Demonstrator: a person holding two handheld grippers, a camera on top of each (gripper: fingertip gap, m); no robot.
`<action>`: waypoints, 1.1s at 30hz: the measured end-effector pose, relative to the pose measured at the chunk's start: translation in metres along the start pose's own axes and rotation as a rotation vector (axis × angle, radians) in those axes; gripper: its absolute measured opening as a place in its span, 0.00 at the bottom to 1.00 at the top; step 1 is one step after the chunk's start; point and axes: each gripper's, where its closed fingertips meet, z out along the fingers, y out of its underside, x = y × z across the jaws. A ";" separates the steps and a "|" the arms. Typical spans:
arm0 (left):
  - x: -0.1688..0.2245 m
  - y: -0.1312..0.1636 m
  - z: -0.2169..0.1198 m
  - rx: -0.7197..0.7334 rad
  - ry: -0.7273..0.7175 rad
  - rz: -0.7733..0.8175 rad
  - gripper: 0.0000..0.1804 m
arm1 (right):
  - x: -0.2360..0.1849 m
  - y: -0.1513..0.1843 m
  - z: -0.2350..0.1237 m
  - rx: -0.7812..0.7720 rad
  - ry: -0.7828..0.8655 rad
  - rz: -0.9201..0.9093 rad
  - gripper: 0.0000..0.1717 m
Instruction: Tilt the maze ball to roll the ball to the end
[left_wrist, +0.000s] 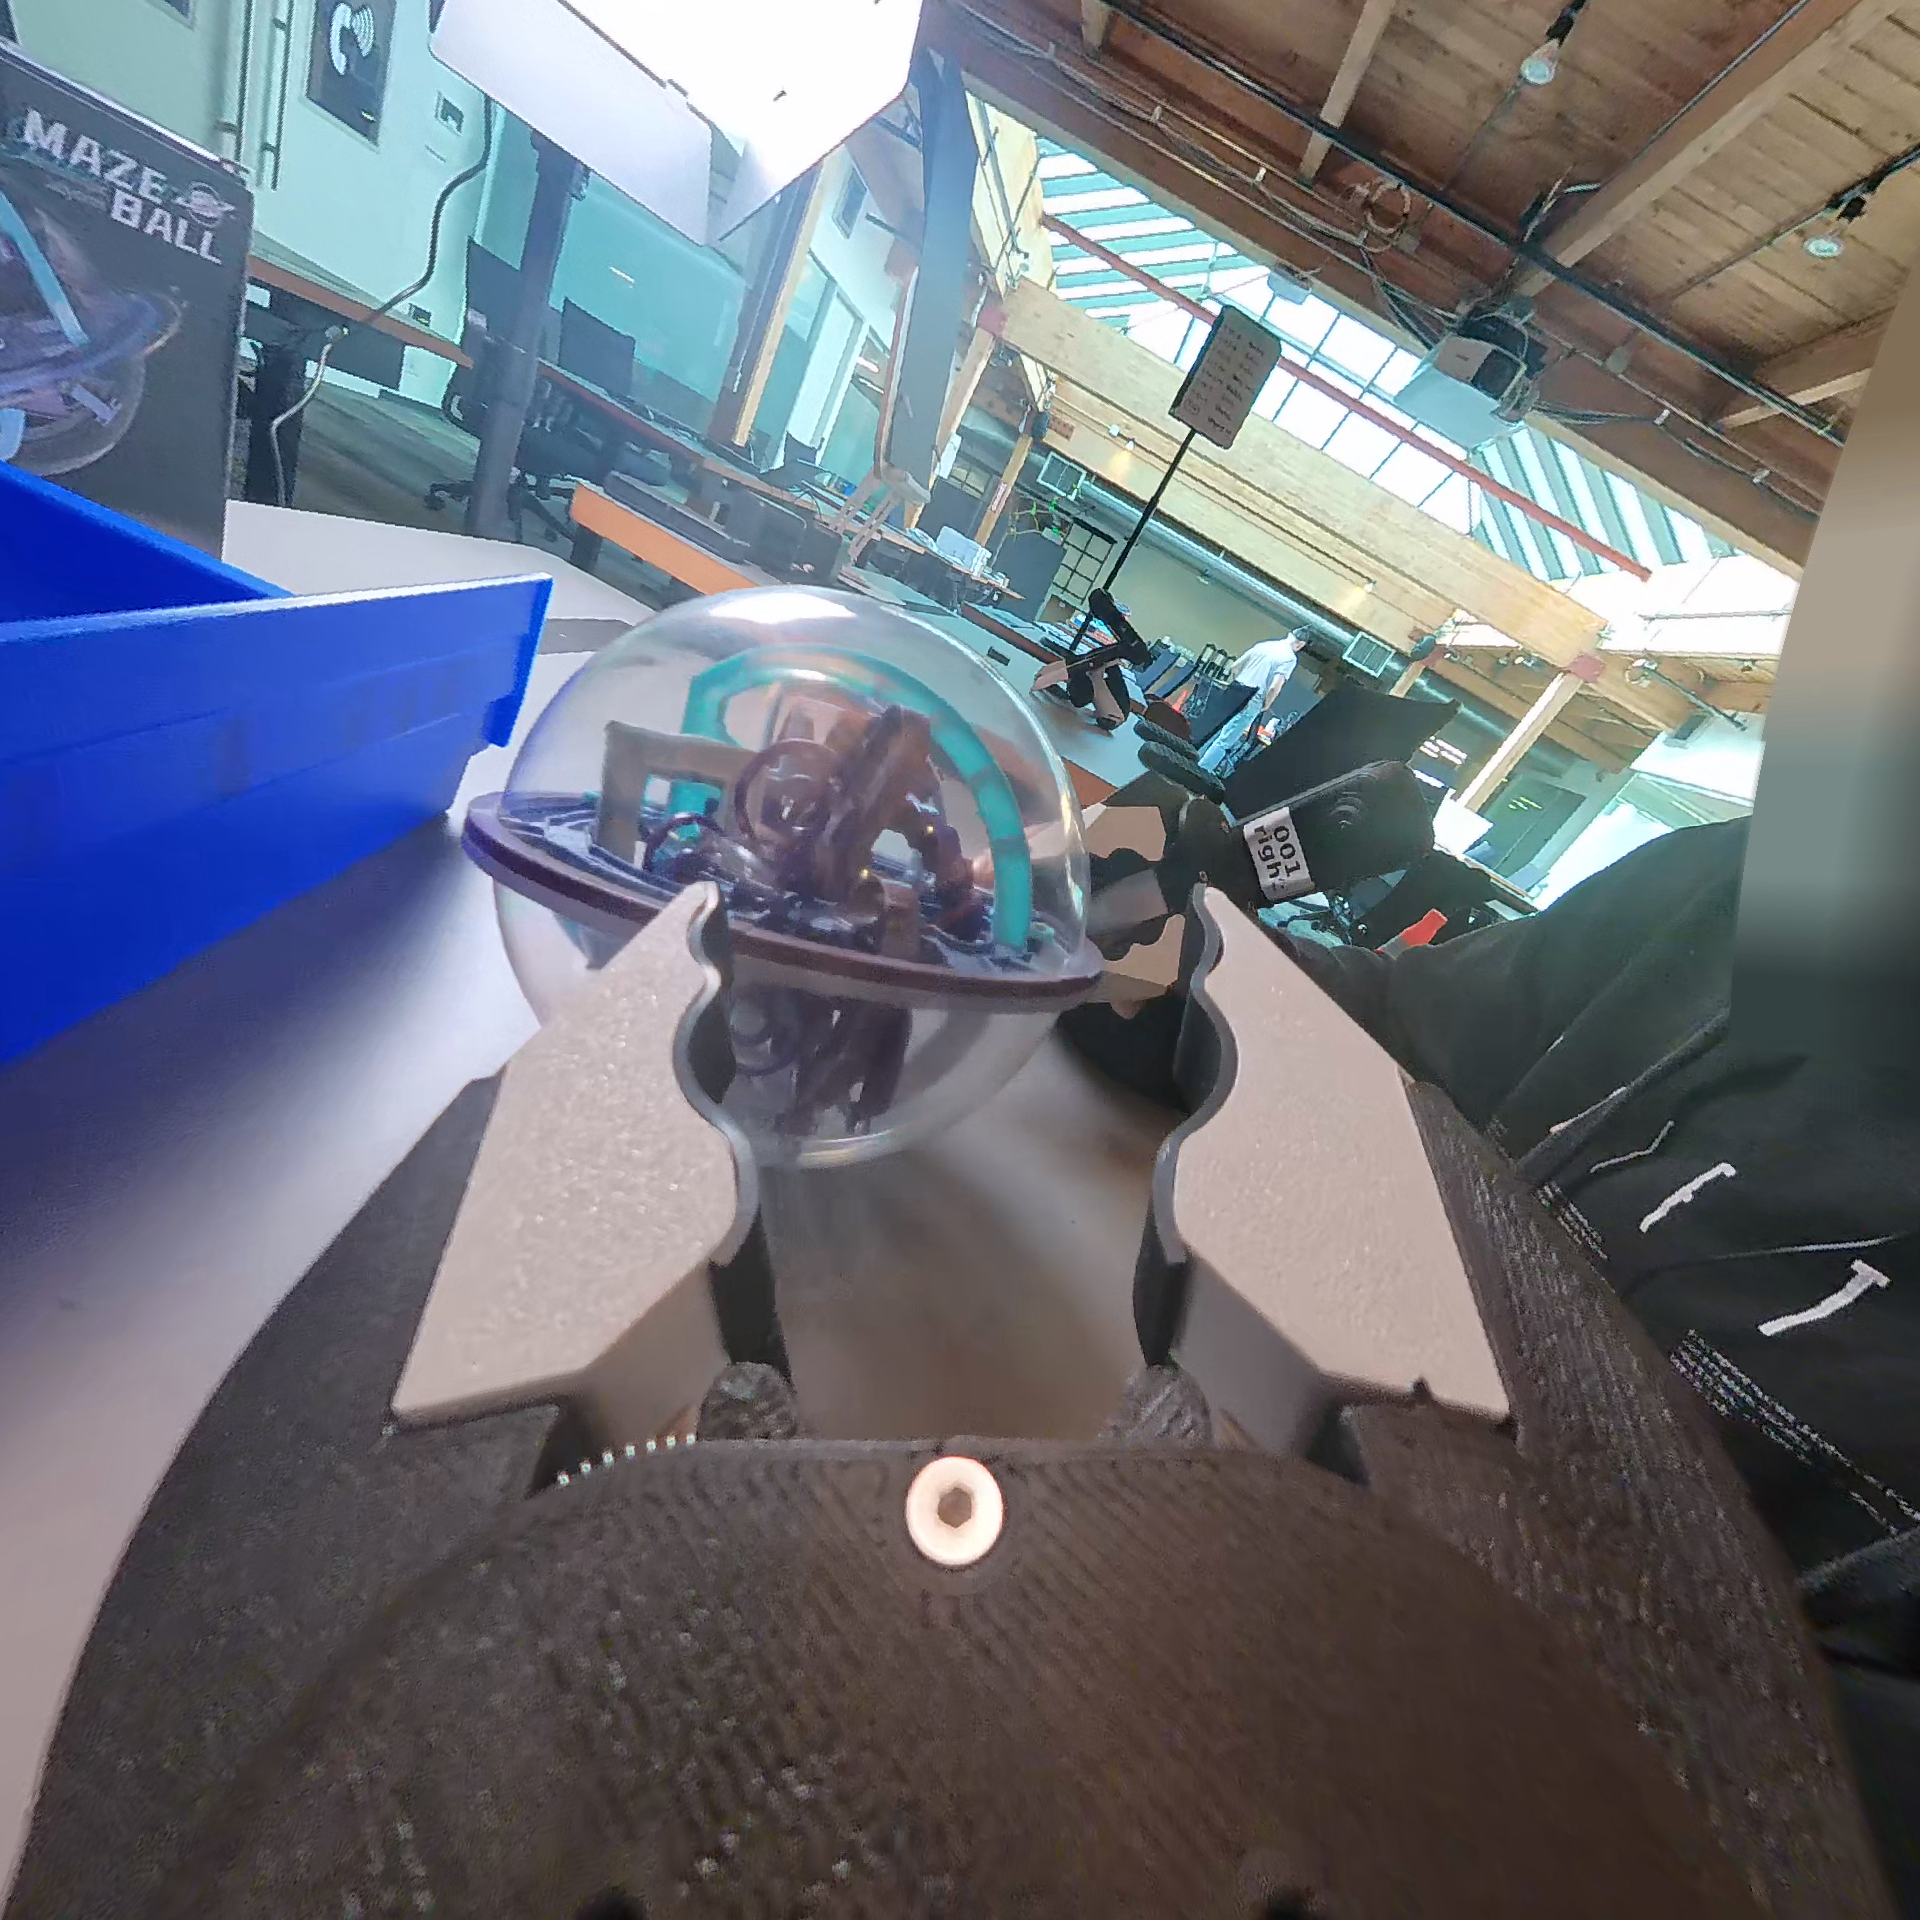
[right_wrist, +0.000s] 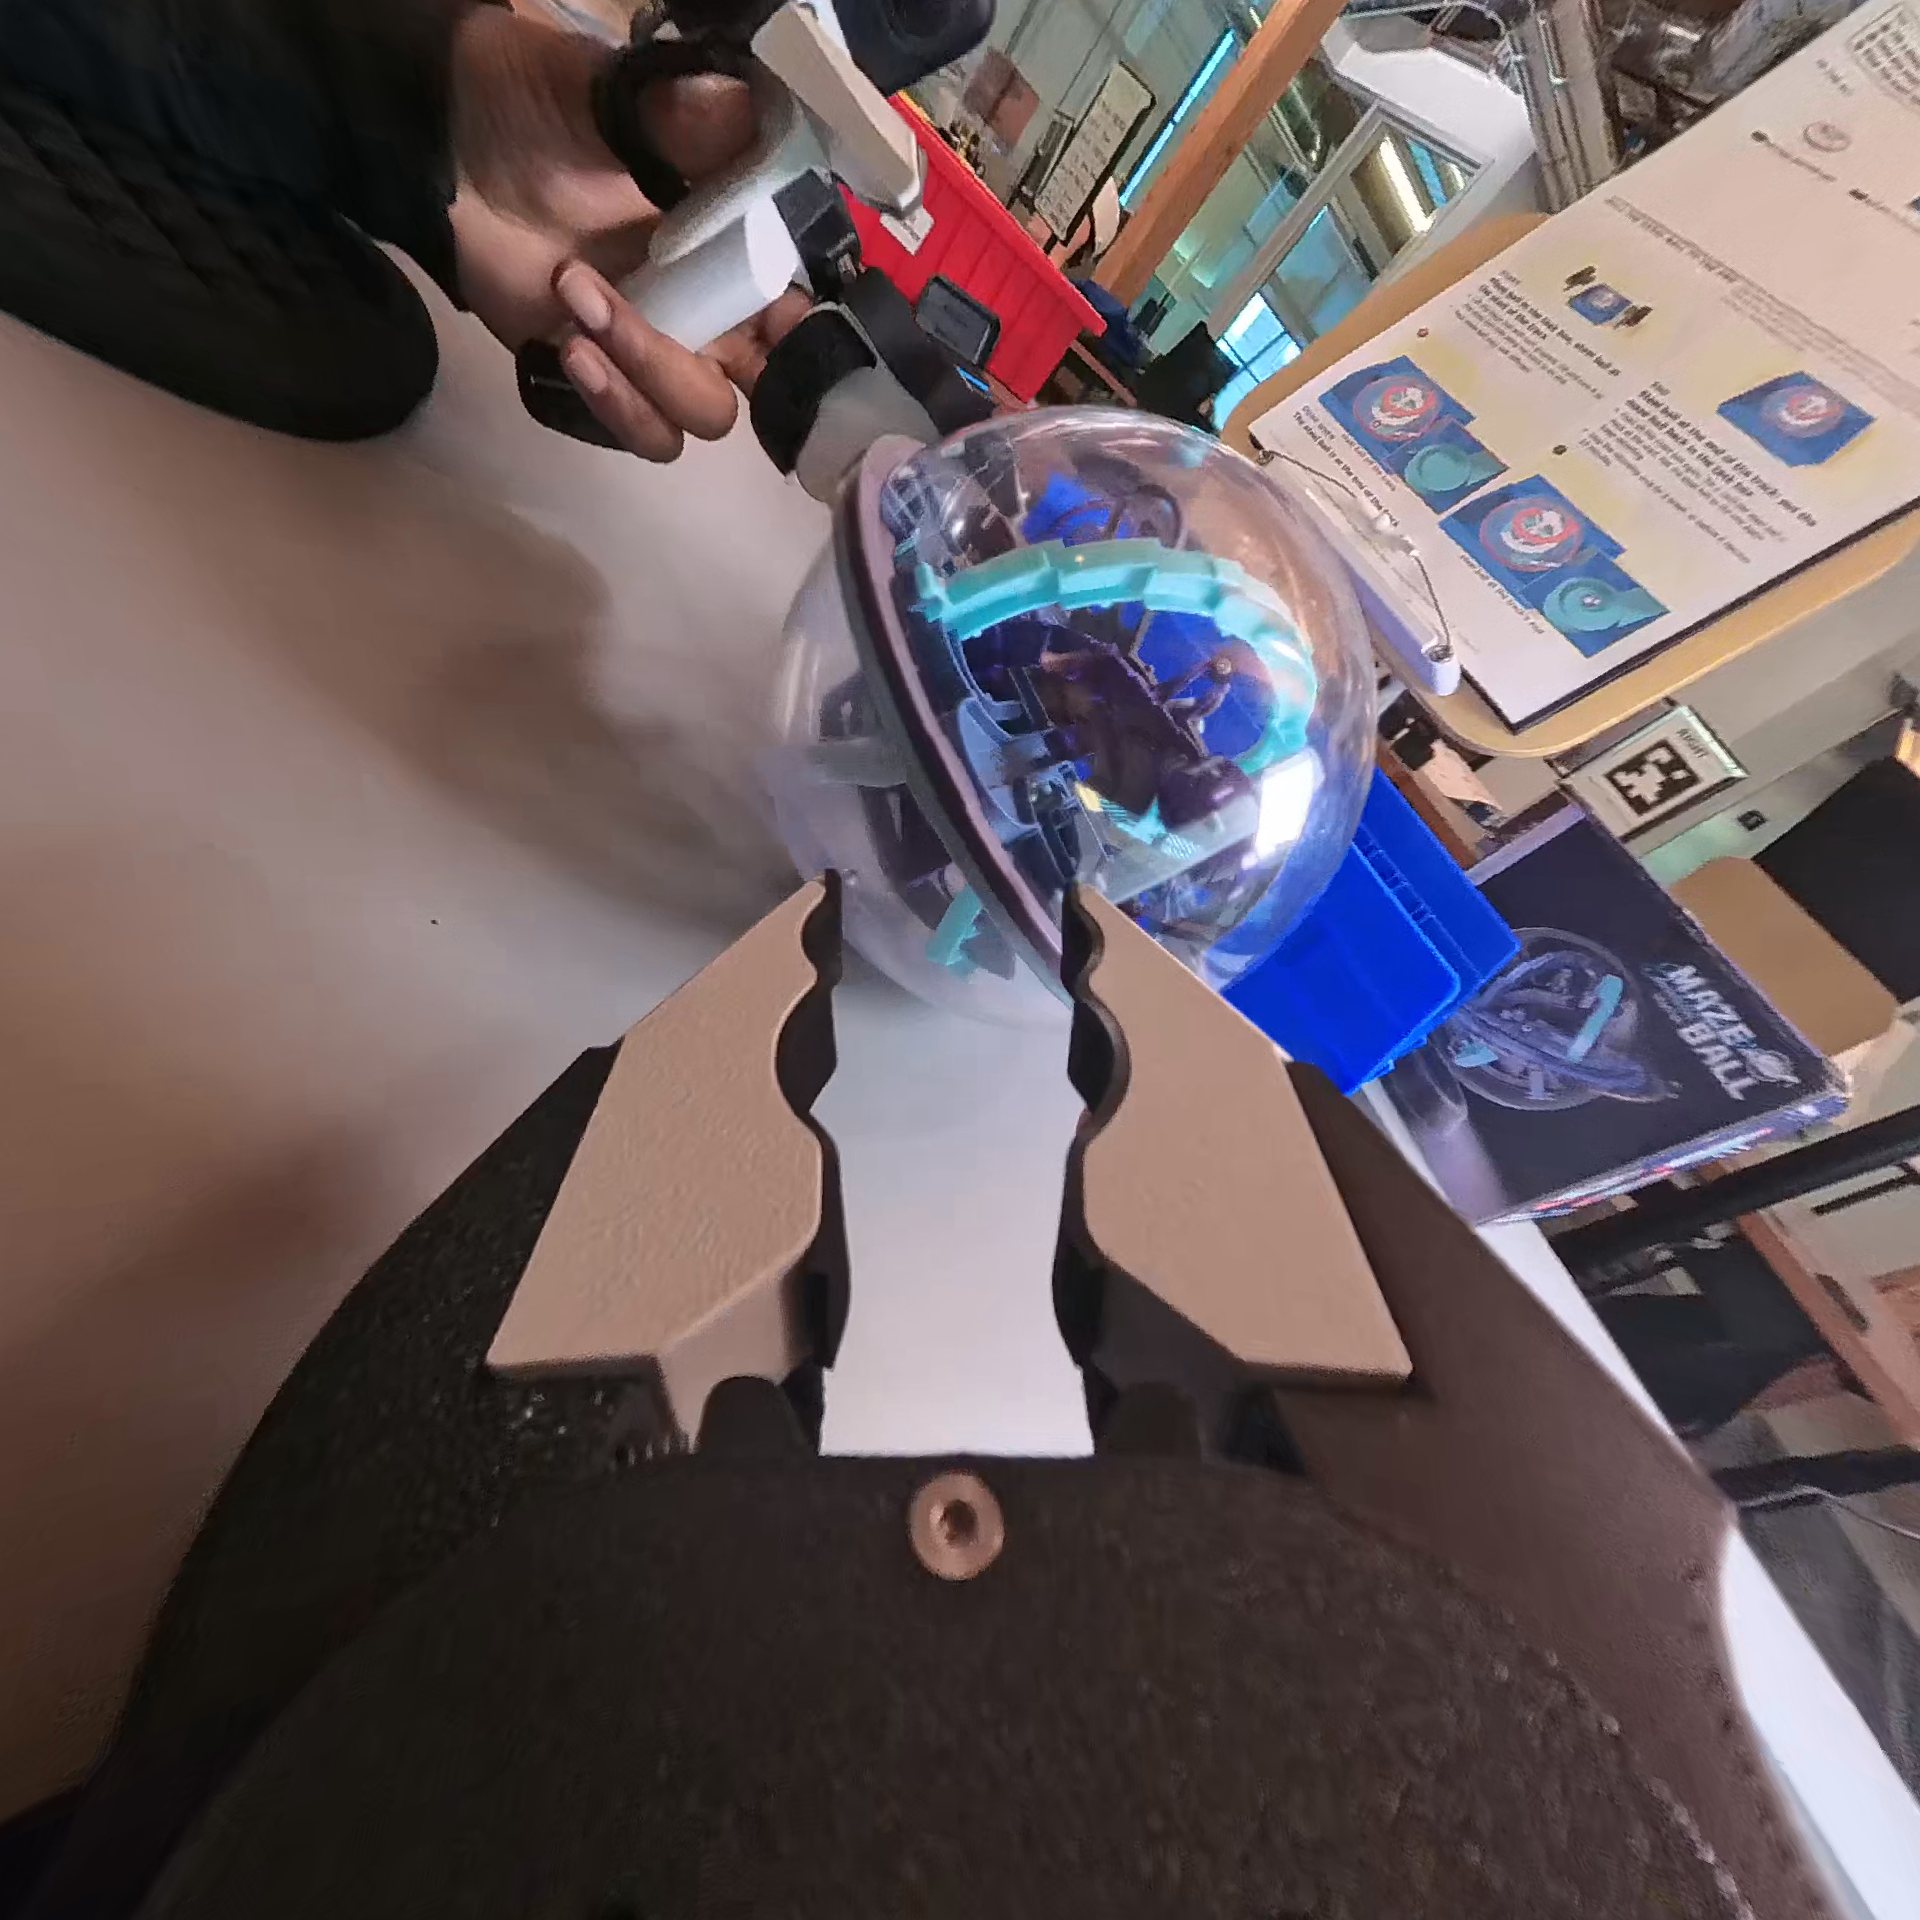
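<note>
Leverage: right tool (right_wrist: 951, 894) straddles purple rim (right_wrist: 914, 727) of clear plastic maze sphere (right_wrist: 1143, 540) (pinch: cannot tell); left tool (left_wrist: 951, 914) released, flanking sphere to steady.

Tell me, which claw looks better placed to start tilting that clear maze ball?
Probably the left claw: the maze ball sits partly between its open fingers, with the purple rim at its fingertips. The right claw only has its tips at the ball's edge, with most of the ball beyond them. Neither plainly grips it yet.

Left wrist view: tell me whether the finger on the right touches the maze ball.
Apart. The left wrist view shows a clear gap between that finger and the maze ball, the right gripper showing through it.
</note>
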 end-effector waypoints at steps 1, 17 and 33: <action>0.001 0.000 0.001 -0.001 0.003 0.003 0.46 | 0.002 0.000 0.002 -0.006 0.015 -0.018 0.22; 0.003 -0.011 0.002 0.052 -0.035 0.099 0.57 | 0.041 -0.006 -0.011 0.103 -0.052 0.558 0.03; 0.005 0.037 0.061 -0.236 0.063 0.086 0.80 | 0.039 0.016 -0.016 0.137 -0.394 1.608 0.03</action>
